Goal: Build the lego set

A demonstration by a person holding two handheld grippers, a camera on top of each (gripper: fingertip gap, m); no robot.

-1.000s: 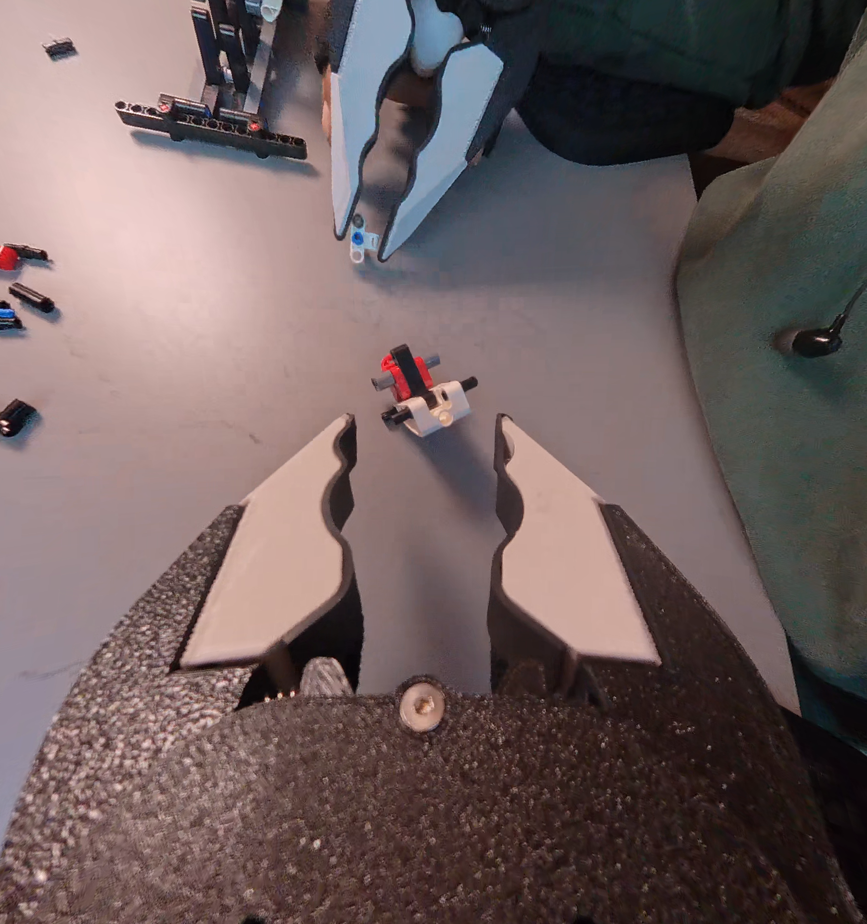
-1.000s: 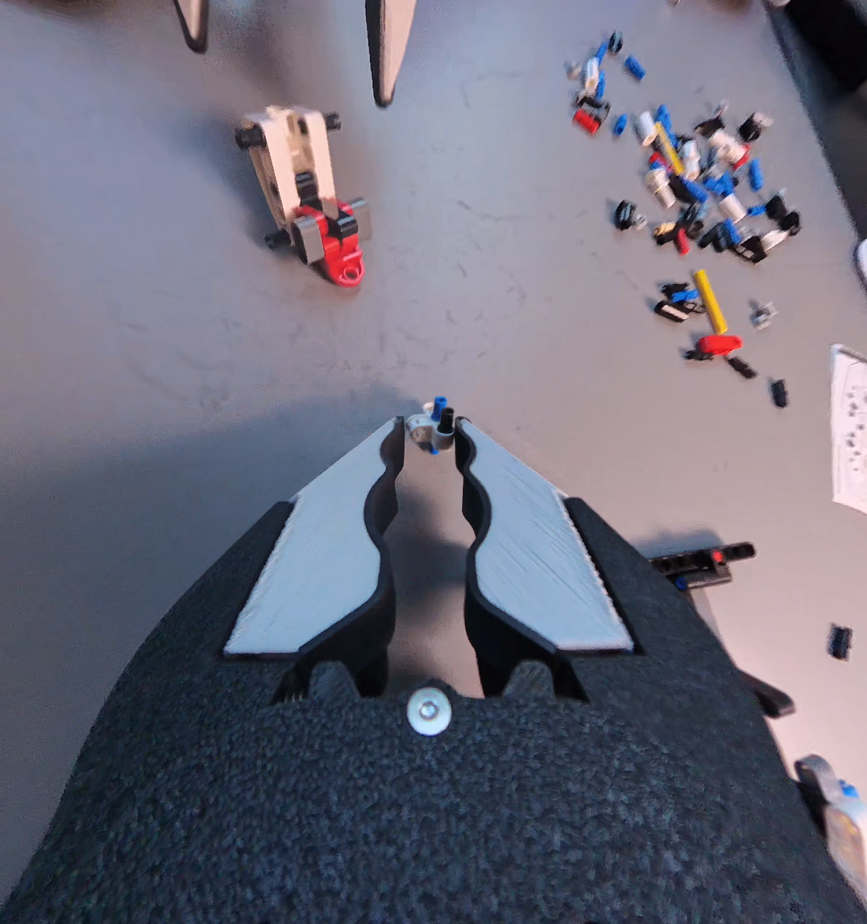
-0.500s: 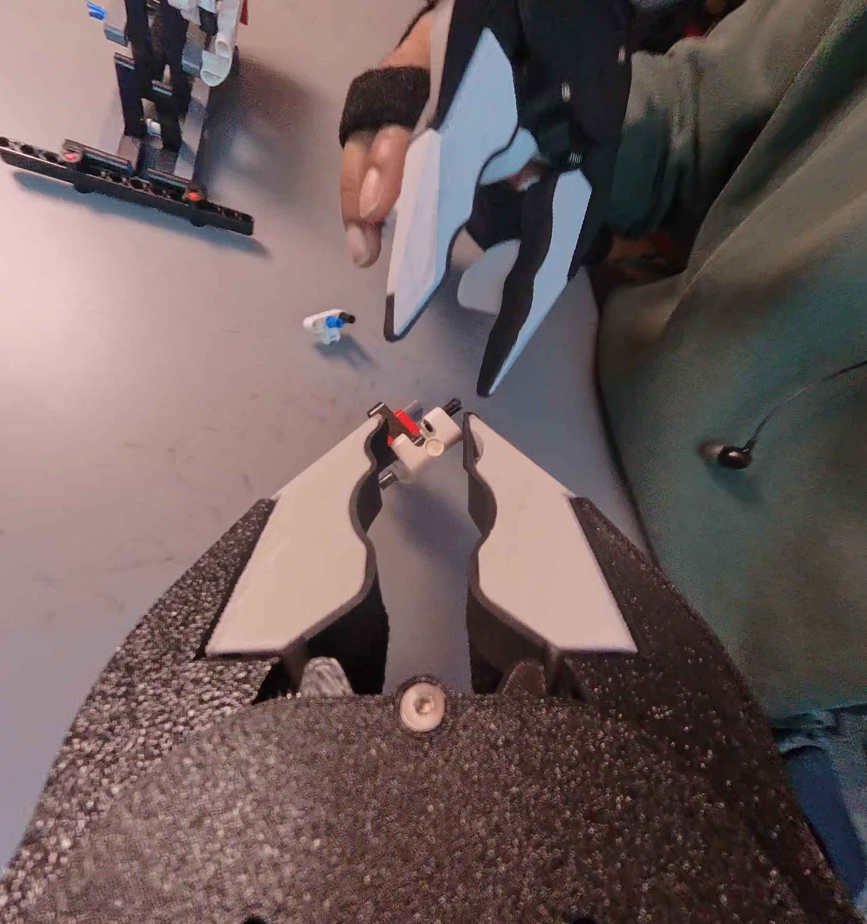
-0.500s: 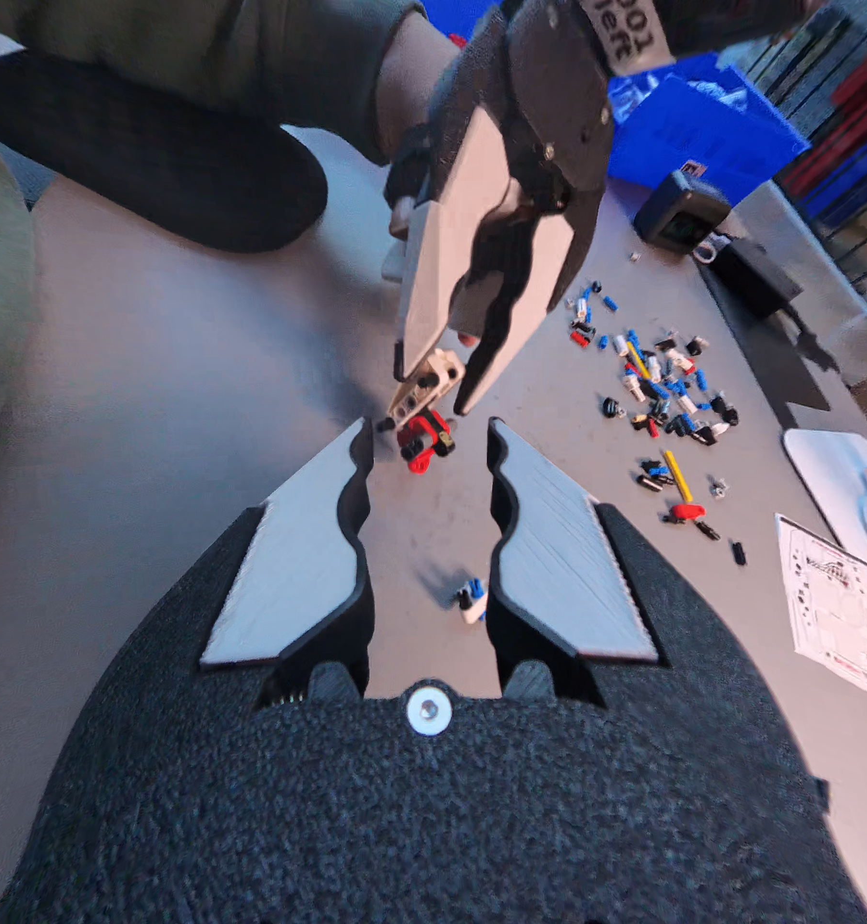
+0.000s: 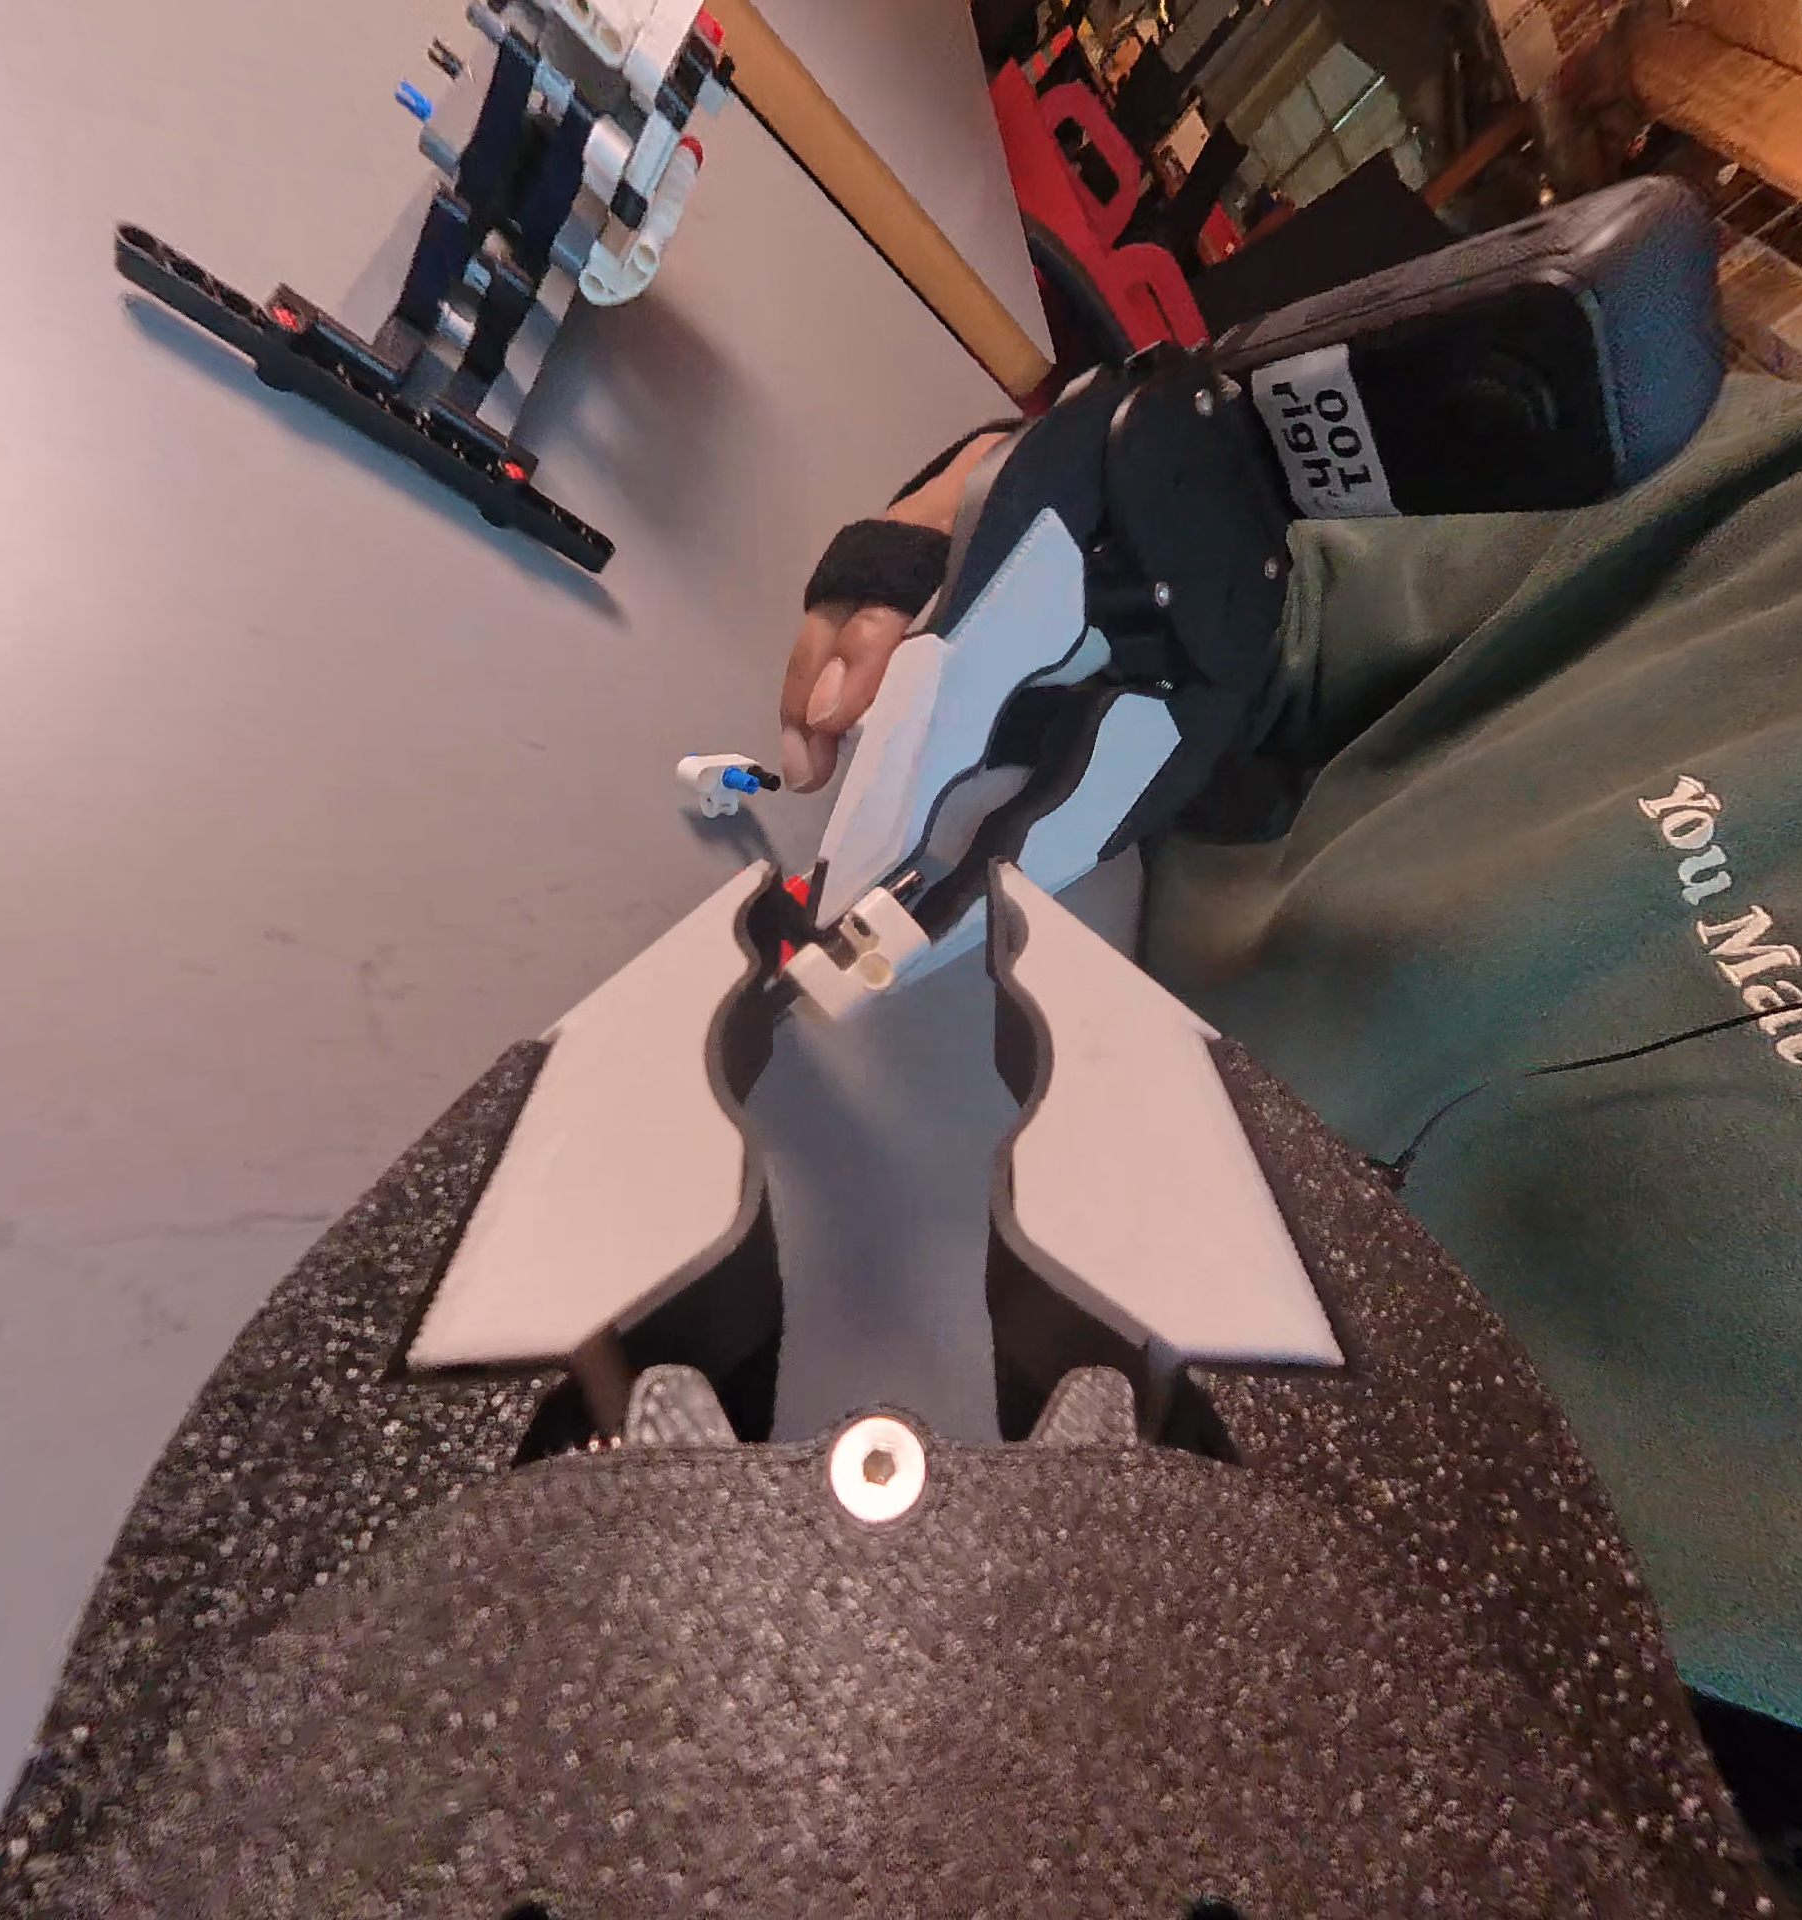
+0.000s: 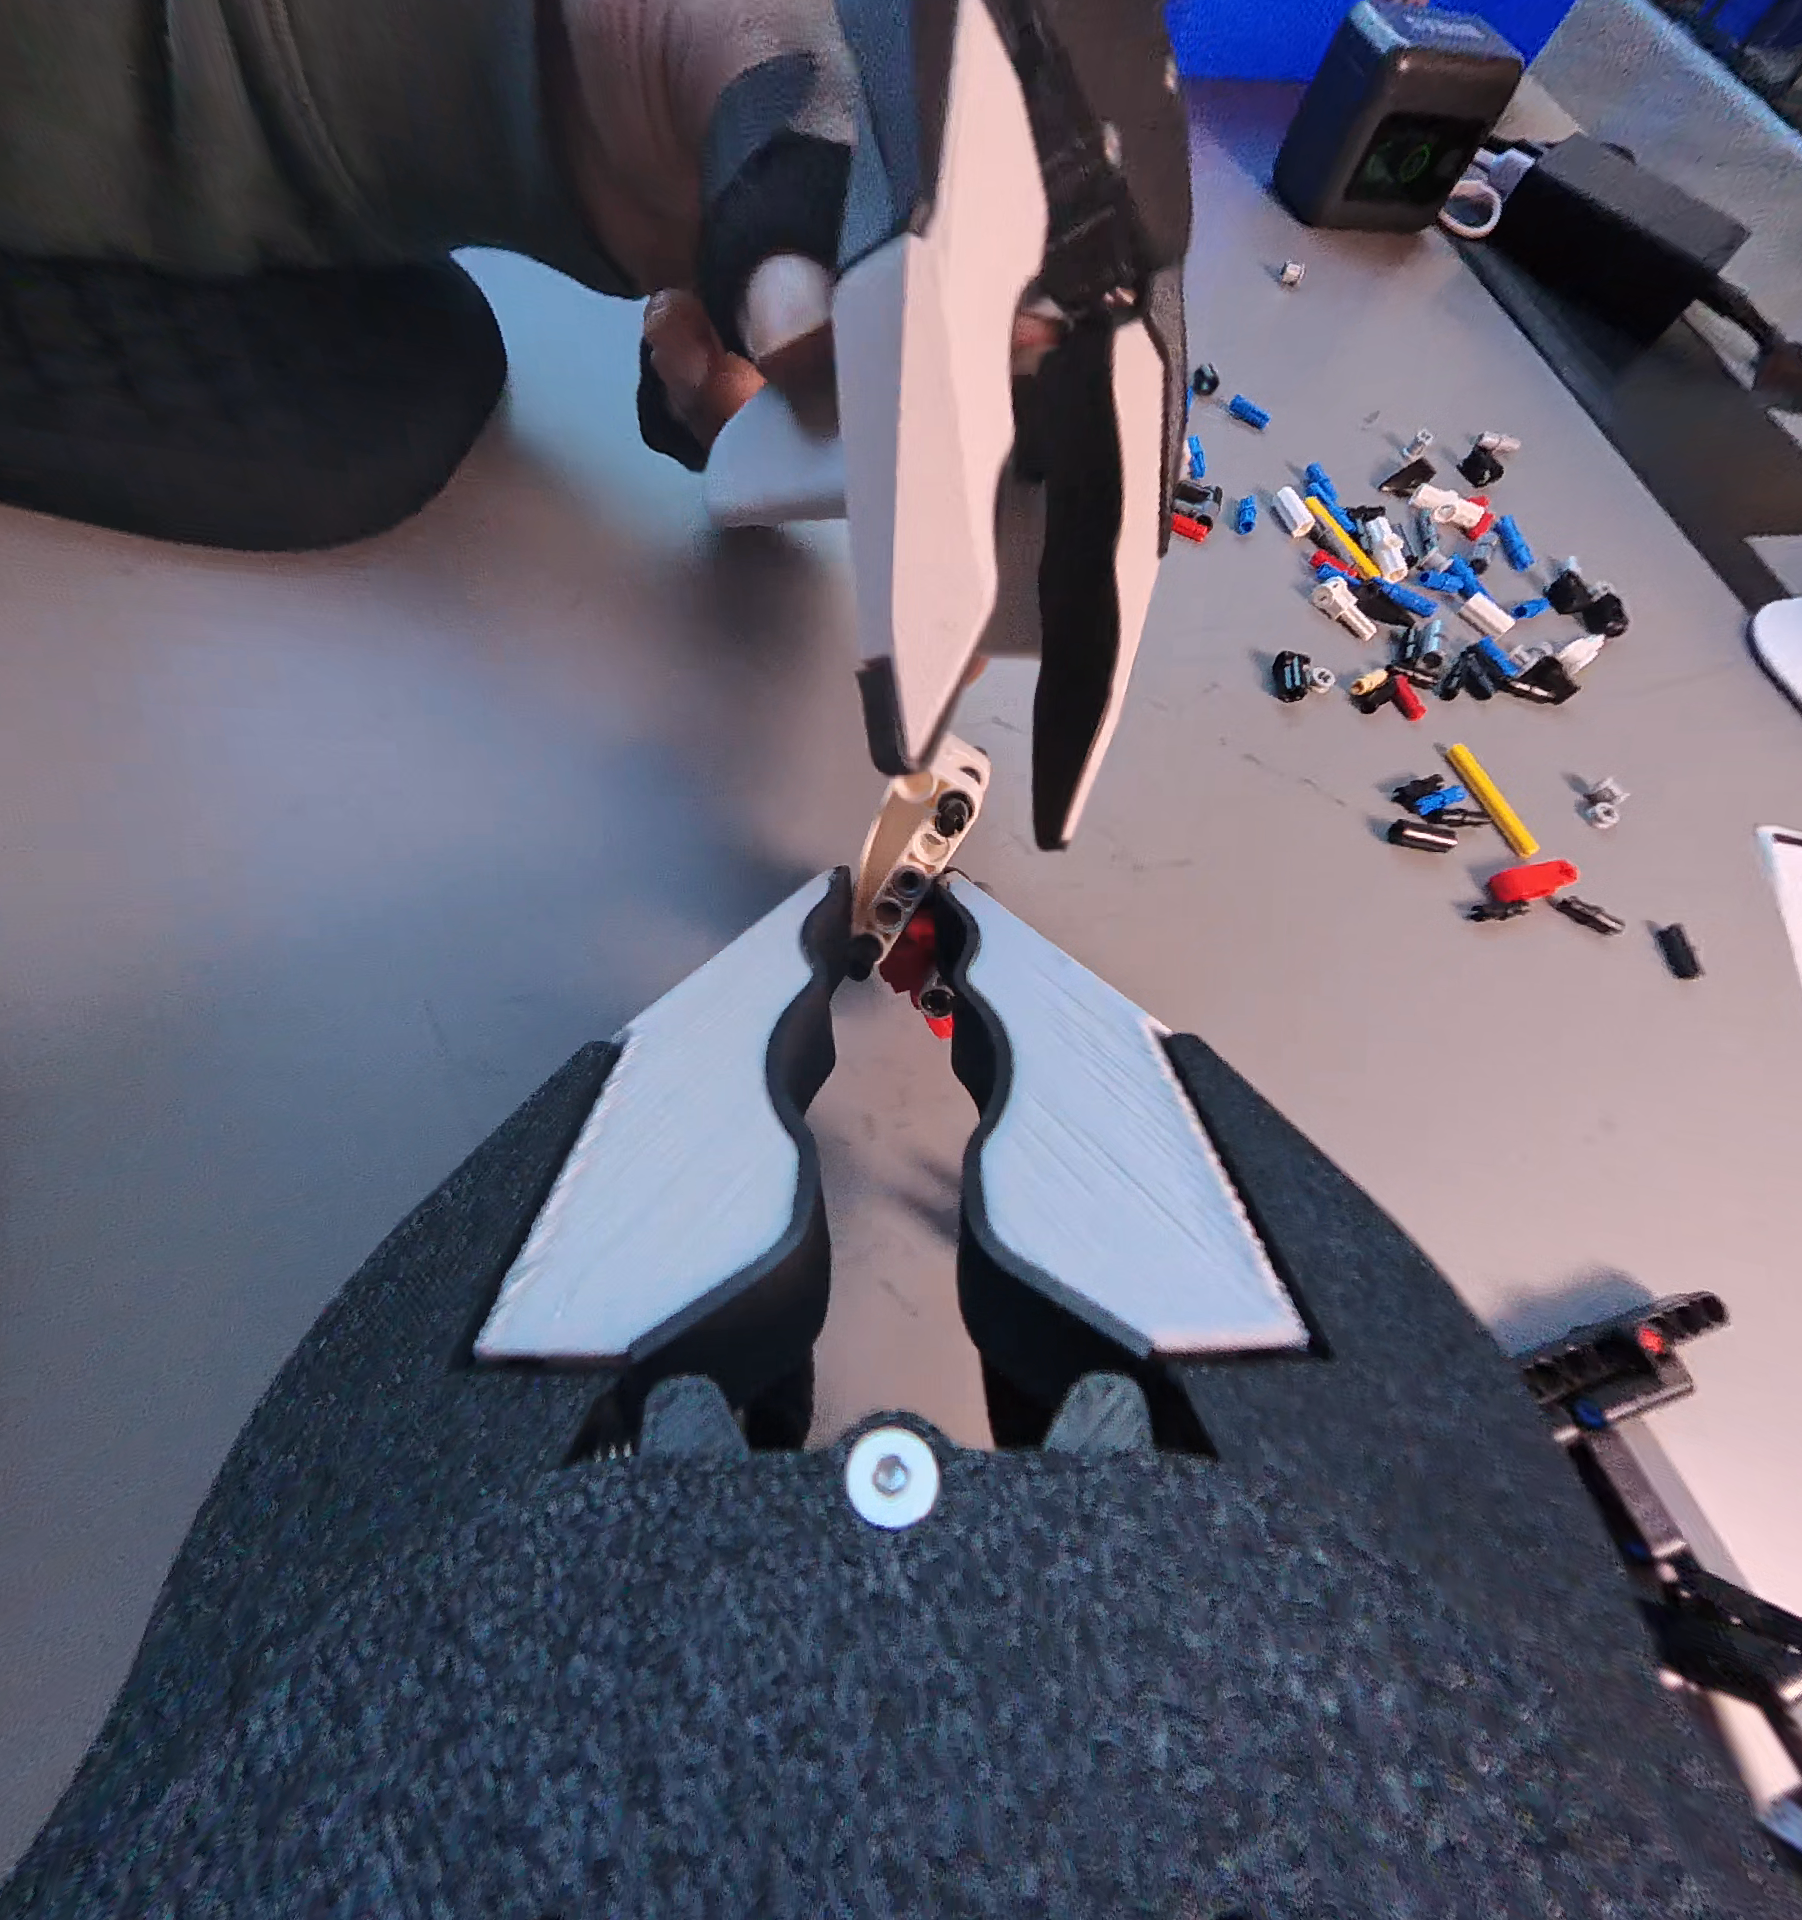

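It looks like a workshop or lab: a grey table (image 6: 305, 831) with loose parts (image 6: 1416, 582), a black device (image 6: 1396, 114), a blue bin (image 6: 1250, 31), and storage shelves (image 5: 1292, 125) behind.

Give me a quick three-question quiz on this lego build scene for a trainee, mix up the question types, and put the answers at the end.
1. True or false: the small white connector with a blue pin is clamped in a gripper.
2. Which gripper is shut on the red-and-white subassembly? A) left B) right C) neither
3. What colour is the long axle lying near the loose parts pile?

Key:
1. False: it lies on the table.
2. B: the right gripper clamps it, while the left gripper is open.
3. Yellow.
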